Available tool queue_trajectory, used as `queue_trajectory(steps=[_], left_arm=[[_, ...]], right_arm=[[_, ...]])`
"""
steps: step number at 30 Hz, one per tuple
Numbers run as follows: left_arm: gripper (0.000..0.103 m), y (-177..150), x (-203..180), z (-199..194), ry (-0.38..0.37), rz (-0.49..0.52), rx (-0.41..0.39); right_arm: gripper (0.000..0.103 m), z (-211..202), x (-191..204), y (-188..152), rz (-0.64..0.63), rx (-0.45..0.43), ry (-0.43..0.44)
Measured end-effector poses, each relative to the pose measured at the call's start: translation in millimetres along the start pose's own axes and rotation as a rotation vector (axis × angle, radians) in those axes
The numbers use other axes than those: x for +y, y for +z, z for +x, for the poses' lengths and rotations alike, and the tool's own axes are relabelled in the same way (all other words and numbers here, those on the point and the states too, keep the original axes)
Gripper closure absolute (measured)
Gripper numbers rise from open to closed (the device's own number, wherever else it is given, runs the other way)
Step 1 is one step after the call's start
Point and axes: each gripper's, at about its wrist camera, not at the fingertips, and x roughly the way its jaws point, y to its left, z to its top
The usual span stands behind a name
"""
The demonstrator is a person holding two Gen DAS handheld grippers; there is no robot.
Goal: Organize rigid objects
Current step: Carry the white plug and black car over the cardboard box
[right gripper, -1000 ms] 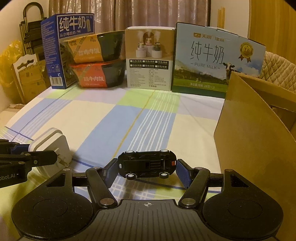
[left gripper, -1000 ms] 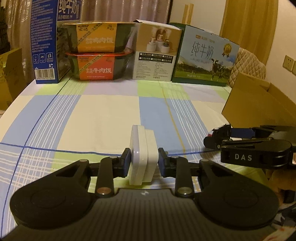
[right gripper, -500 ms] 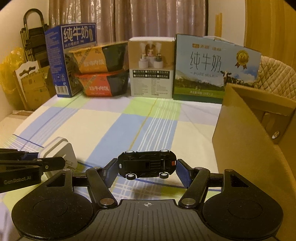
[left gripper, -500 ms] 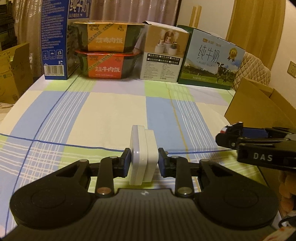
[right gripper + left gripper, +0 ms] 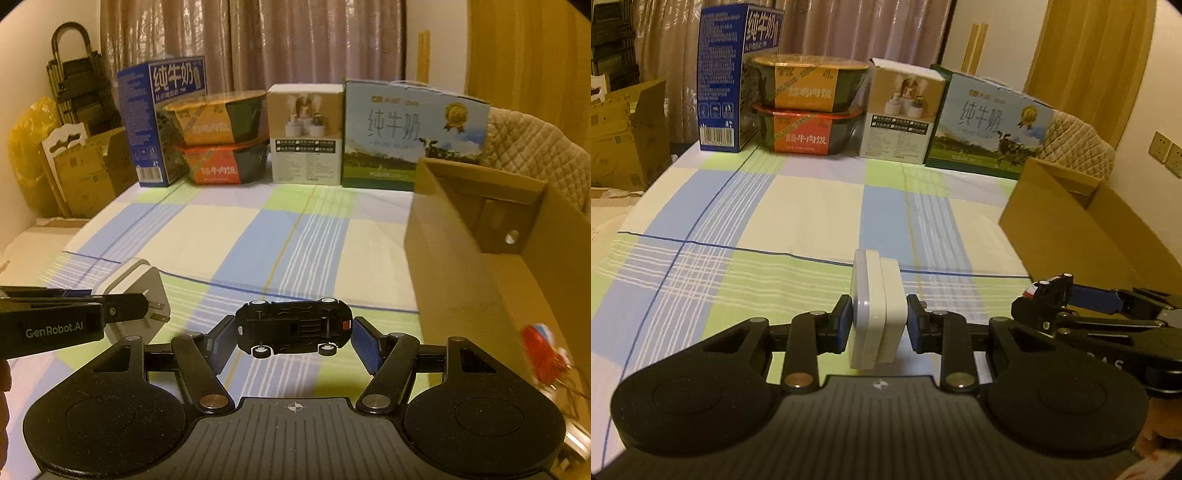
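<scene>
My left gripper (image 5: 879, 325) is shut on a white plug adapter (image 5: 877, 308) and holds it above the checked tablecloth (image 5: 812, 206). The adapter also shows in the right wrist view (image 5: 138, 299), prongs pointing right. My right gripper (image 5: 293, 332) is shut on a black toy car (image 5: 293, 326), turned underside toward the camera, wheels showing. The right gripper and car show at the right of the left wrist view (image 5: 1049, 299). An open cardboard box (image 5: 491, 258) stands just right of the car, with a red object (image 5: 543, 350) blurred at its near edge.
A blue milk carton (image 5: 162, 118), two stacked bowl meals (image 5: 221, 144), a white product box (image 5: 306, 133) and a green milk case (image 5: 410, 133) line the table's far edge. Cardboard boxes (image 5: 624, 133) stand off the table's left side. A quilted chair (image 5: 1078, 140) is behind the box.
Both grippers have risen and tilted so the table appears lower, each still holding its object. The cardboard box's inside now shows more in the right wrist view.
</scene>
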Motion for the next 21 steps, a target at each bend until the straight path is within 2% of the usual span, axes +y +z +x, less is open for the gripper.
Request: queue_trajectory(steps=[9,21], left_arm=[[0.077,-12,-19,-60,-0.006,-0.016,-0.02],[0.077,-28,-50,-128,-0.048,0.013,-0.046]], right_arm=[[0.039,-65,4,-13,0.049,0.006,-0.01],[0.039,-141,6,-26,0.065,-0.021,-0.027]])
